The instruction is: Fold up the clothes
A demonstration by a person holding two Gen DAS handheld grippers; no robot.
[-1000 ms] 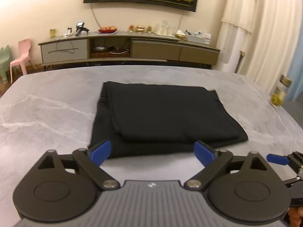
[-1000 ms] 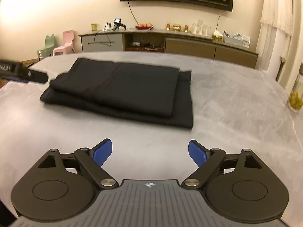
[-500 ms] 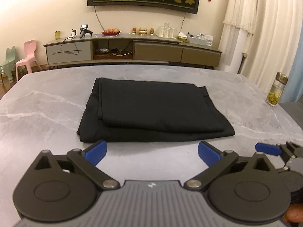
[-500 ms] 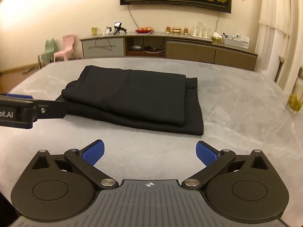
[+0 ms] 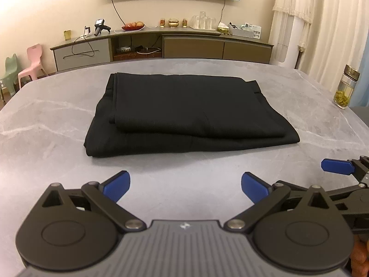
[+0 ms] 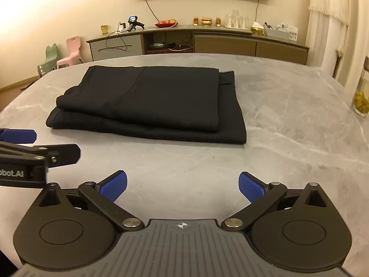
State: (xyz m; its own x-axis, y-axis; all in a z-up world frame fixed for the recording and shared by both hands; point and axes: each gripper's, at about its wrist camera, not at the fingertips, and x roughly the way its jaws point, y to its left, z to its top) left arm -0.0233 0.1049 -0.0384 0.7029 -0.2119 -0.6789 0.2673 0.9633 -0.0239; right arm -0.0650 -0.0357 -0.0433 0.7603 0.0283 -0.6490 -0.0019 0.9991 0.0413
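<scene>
Both my left gripper (image 5: 185, 184) and right gripper (image 6: 182, 185) gape wide, empty. Grabbing the black garment (image 5: 189, 113), mid-frame on the desk (image 5: 46, 120), carelessly could drag its top layer askew.

Ahead of you a grey marble table (image 5: 46, 120) carries a glass jar (image 5: 344, 90) of yellow-green contents at its right edge. Beyond it a long sideboard (image 5: 193, 46) lines the wall, holding a fruit plate (image 5: 133, 25) and upturned glasses (image 5: 203, 20). Left, a pink chair (image 5: 33, 61) stands beside a green chair (image 5: 9, 71).
</scene>
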